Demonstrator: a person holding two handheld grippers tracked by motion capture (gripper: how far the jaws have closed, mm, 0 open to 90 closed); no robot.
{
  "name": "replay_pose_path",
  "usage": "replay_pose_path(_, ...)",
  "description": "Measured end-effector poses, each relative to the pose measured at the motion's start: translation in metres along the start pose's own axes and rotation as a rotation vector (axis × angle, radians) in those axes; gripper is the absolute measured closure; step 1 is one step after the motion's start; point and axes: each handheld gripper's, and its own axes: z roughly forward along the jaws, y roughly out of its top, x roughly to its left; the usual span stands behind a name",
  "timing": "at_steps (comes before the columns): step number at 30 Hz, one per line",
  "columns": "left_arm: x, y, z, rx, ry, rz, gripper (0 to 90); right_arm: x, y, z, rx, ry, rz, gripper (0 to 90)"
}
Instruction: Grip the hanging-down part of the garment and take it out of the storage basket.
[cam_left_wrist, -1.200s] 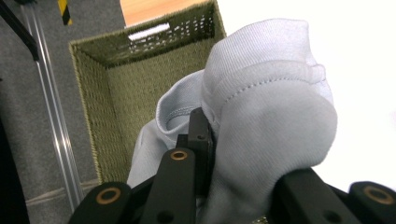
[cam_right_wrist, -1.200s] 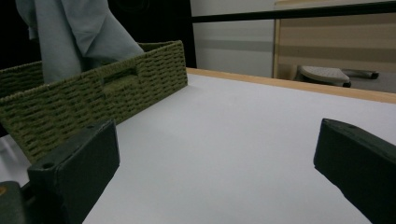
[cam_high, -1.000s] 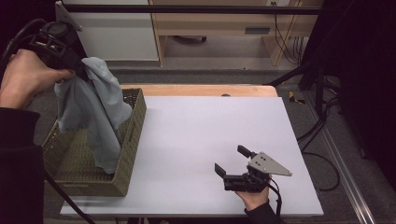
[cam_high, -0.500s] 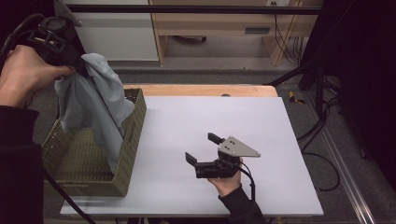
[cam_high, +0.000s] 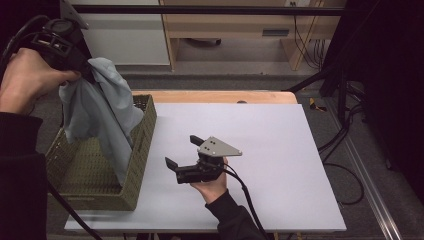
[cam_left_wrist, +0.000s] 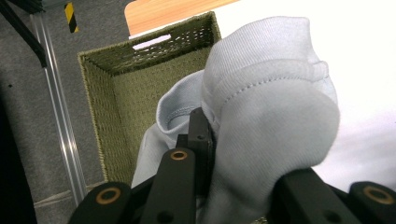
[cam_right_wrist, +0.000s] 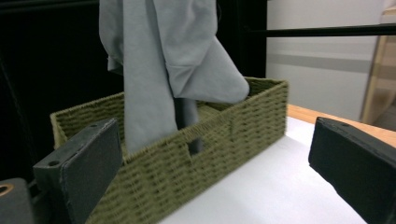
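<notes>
A pale blue-grey sweatshirt (cam_high: 102, 112) hangs from my left gripper (cam_high: 86, 70), which is shut on a fold of it high above the olive woven basket (cam_high: 142, 150). Its lower end dangles inside the basket. In the left gripper view the cloth (cam_left_wrist: 271, 116) bulges between the black jaws, with the basket (cam_left_wrist: 100, 98) below. My right gripper (cam_high: 181, 151) hovers low over the white table (cam_high: 280, 150), jaws open and pointing left at the basket. In the right gripper view the hanging sweatshirt (cam_right_wrist: 163, 60) and the basket (cam_right_wrist: 224, 135) lie ahead between the open fingers (cam_right_wrist: 88, 163).
The basket stands at the table's left edge. Behind the table are a wooden strip (cam_high: 215, 96), a white cabinet (cam_high: 130, 37) and a wooden shelf unit (cam_high: 235, 25). Cables and a metal rail (cam_high: 370, 190) run along the floor on the right.
My right gripper has moved left across the table from near the front right toward the basket. The left gripper has stayed up holding the sweatshirt.
</notes>
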Motion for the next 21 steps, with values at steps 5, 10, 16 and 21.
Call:
replay_pose_path(5, 0.000, 0.000, 0.001, 0.005, -0.001, 0.002, 77.7, 0.006, 0.000, 0.020, -0.009, 0.028, 0.007, 2.9)
replay_pose_path(10, 0.001, 0.000, 0.001, 0.007, -0.002, 0.002, 77.7, 0.014, -0.002, 0.040, 0.012, 0.047, 0.009, 3.1)
replay_pose_path(16, 0.003, -0.001, 0.002, 0.012, -0.006, -0.001, 77.7, 0.021, -0.004, 0.061, 0.025, 0.066, 0.007, 3.5)
replay_pose_path(21, 0.002, 0.000, 0.004, 0.021, -0.002, -0.002, 77.8, 0.027, -0.004, 0.075, 0.031, 0.075, 0.003, 3.6)
